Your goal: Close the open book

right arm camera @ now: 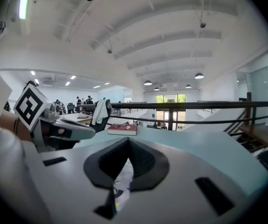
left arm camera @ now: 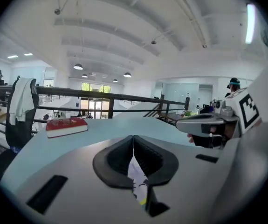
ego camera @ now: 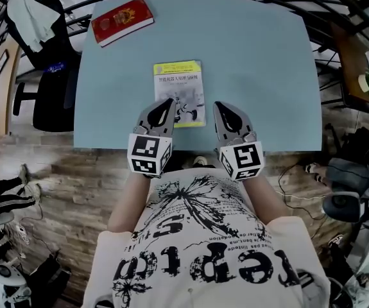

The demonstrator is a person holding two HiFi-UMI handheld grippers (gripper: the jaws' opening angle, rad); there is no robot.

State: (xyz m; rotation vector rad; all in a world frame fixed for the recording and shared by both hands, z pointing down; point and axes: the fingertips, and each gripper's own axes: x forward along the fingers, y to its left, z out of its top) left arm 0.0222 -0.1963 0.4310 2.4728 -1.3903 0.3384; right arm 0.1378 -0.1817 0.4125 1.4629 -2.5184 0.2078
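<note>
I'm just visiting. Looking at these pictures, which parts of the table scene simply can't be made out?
- Head view: the left gripper covers the near left corner of the yellow book.
- Head view: the print on the yellow book and the red book is too small to read.
- Both gripper views: each gripper's own body hides the yellow book, except for a sliver.

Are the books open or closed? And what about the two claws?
Yellow book: closed, flat on the table, cover up.
Red book: closed, flat near the far left corner.
Left claw: shut, holding nothing.
Right claw: shut, holding nothing.
</note>
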